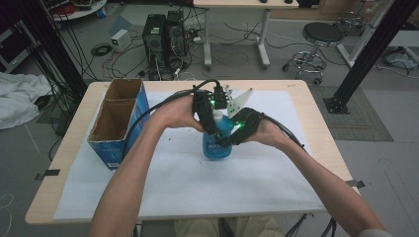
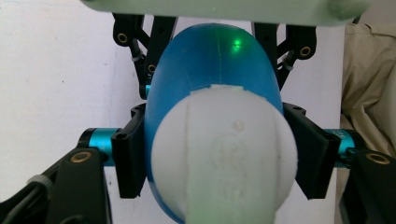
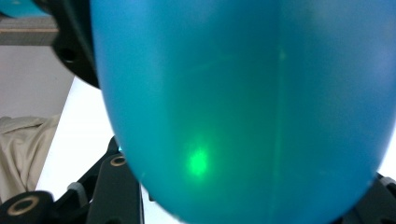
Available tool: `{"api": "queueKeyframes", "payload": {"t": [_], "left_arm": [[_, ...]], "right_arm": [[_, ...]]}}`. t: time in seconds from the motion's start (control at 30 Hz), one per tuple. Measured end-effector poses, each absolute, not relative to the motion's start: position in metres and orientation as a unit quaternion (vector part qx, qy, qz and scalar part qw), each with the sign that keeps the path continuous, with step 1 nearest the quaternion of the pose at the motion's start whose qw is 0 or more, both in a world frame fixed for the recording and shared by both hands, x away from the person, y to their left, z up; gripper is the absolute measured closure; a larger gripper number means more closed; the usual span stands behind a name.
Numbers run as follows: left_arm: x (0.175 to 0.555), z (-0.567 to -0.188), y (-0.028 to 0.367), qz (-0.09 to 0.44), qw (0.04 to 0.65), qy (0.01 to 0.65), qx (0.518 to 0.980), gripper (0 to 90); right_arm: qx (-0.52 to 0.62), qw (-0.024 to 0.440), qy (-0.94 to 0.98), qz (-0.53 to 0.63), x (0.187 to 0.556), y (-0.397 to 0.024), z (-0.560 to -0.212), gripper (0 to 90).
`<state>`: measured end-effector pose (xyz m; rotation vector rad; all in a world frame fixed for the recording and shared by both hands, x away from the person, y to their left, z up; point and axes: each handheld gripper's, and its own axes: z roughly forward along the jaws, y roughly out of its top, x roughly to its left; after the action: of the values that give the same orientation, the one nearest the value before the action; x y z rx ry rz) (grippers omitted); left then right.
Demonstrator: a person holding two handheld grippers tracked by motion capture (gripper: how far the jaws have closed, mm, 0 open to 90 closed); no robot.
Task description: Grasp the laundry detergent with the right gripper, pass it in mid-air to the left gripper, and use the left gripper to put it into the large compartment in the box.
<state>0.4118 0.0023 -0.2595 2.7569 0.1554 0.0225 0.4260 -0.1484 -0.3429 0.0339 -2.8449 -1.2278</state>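
A: The left gripper (image 1: 211,114) comes down from above at the centre of the high view. In its own view the black jaws sit against both sides of the white cap (image 2: 223,156) of the blue bottle (image 1: 216,143), so it pinches the cap.

B: And the right gripper (image 1: 236,132)?

A: It comes in from the right of the frame, low on the bottle (image 3: 243,107). Its jaws are pressed onto the blue body, as far closed as the body lets them go. The bottle stands upright on the white sheet (image 1: 188,182), mid-table, well apart from the cardboard box (image 1: 117,121) at the left.

B: So the step looks like loosening the cap?

A: That is the likely reading. To do it well, the right gripper should keep the body firm and vertical, without squeezing so hard that the plastic buckles and liquid rises.

B: And the left?

A: It should hold the cap squarely, jaws level on opposite sides, and turn about the bottle's own axis. A tilted pull could slip off the rounded cap or tip the bottle.

B: Any other risk?

A: The cables crowd above the bottle; the turn should not snag them.
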Motion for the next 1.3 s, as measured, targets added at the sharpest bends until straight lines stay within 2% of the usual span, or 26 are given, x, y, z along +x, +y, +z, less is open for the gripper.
{"api": "queueKeyframes", "payload": {"t": [0.33, 0.97, 1.3], "left_arm": [[0.4118, -0.2586, 0.0029, 0.009, 0.190, 0.056, 0.980, 38.0], [0.4073, -0.2534, 0.0015, 0.018, 0.192, 0.054, 0.980, 38.3], [0.4057, -0.2505, 0.0043, 0.018, 0.186, 0.056, 0.981, 38.3]], "right_arm": [[0.014, 0.023, -0.917, -0.397, 0.4245, -0.1473, -0.3431, 46.3], [0.019, 0.017, -0.915, -0.402, 0.4222, -0.1487, -0.3398, 44.5], [0.021, 0.017, -0.919, -0.393, 0.4203, -0.1485, -0.3397, 39.0]]}}
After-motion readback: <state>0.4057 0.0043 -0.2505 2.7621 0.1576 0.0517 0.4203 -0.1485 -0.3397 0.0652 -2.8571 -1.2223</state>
